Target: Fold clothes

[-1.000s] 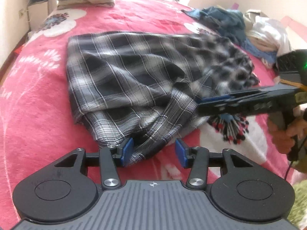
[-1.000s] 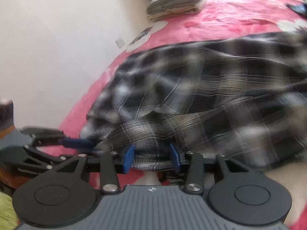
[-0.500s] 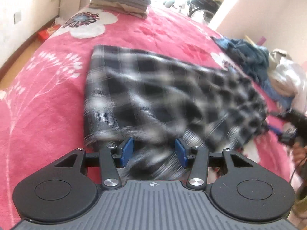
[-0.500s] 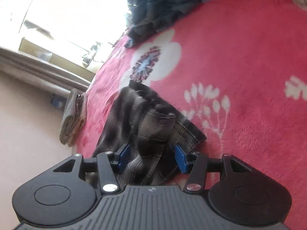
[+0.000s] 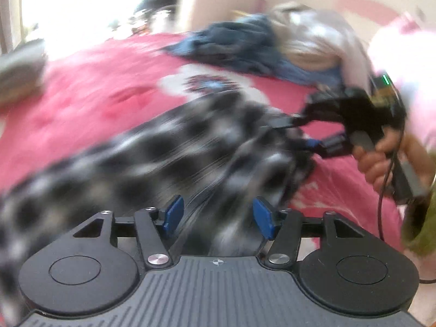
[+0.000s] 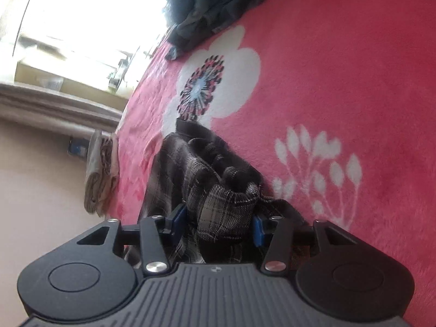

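Currently, both grippers work a plaid shirt (image 6: 207, 185) at frame centre on a pink floral blanket (image 6: 340, 81). Right gripper (image 6: 218, 224) is closing on bunched cloth; left gripper (image 5: 218, 215), opening, straddles blurred fabric. Keep edges aligned.

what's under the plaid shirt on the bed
The plaid shirt lies on the pink flowered blanket, which shows all around it. Whatever sits directly beneath the bunched cloth is covered.

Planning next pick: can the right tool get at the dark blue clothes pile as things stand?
Probably not yet. The right tool has plaid shirt bunched between its closing fingers; the dark blue clothes pile lies well beyond, across open pink blanket.
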The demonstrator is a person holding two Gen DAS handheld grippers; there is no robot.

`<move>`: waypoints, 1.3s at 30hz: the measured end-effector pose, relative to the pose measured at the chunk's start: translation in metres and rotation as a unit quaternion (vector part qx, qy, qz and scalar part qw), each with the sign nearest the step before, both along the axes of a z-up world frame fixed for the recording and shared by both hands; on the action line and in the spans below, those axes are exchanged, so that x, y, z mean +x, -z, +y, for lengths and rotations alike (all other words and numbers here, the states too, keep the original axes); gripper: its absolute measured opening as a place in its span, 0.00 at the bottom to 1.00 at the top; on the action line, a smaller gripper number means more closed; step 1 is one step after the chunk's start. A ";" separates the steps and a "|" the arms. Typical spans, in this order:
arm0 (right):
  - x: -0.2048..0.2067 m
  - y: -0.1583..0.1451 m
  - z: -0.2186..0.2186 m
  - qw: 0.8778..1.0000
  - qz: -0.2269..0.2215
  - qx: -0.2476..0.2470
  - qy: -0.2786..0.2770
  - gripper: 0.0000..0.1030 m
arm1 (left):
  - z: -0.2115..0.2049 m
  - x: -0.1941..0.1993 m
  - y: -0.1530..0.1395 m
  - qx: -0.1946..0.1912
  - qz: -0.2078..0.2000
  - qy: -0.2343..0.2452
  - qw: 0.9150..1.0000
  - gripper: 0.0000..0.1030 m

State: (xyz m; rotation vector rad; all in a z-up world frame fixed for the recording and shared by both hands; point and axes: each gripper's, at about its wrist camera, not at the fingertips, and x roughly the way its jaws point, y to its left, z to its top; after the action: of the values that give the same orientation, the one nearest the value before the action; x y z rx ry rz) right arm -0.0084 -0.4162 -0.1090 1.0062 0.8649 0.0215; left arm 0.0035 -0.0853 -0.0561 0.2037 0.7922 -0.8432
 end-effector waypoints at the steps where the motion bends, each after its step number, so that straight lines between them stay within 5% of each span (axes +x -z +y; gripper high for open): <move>1: 0.001 -0.004 -0.001 1.000 0.001 -0.005 -0.006 0.48 | -0.014 0.000 0.000 0.004 -0.011 0.017 1.000 0.58; 10: 0.015 -0.015 -0.017 0.998 0.010 0.039 -0.041 0.49 | -0.118 -0.007 0.013 0.050 -0.104 0.109 0.987 0.62; 18: 0.048 -0.024 -0.017 0.991 -0.008 0.089 -0.099 0.49 | -0.138 0.027 0.023 0.040 -0.076 0.038 0.996 0.60; 25: 0.049 -0.022 -0.032 0.984 -0.044 0.151 -0.079 0.49 | -0.125 0.062 0.027 -0.003 -0.015 -0.025 1.000 0.26; 28: 0.043 -0.023 -0.047 0.992 -0.044 0.110 -0.053 0.49 | -0.111 0.063 0.011 -0.036 -0.026 -0.053 0.998 0.22; 33: 0.035 -0.004 -0.061 0.996 -0.007 0.084 -0.023 0.49 | -0.041 0.064 -0.042 -0.088 -0.074 -0.143 0.983 0.20; 39: 0.042 0.014 -0.051 0.997 0.027 0.051 -0.046 0.51 | 0.086 0.058 -0.112 -0.130 -0.140 -0.290 0.938 0.20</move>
State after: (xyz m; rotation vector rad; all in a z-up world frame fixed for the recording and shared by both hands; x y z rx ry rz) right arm 0.0340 -0.4671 -0.1232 1.0663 0.9664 0.1177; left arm 0.0611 0.0010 0.0563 -0.1422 0.4253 -0.3385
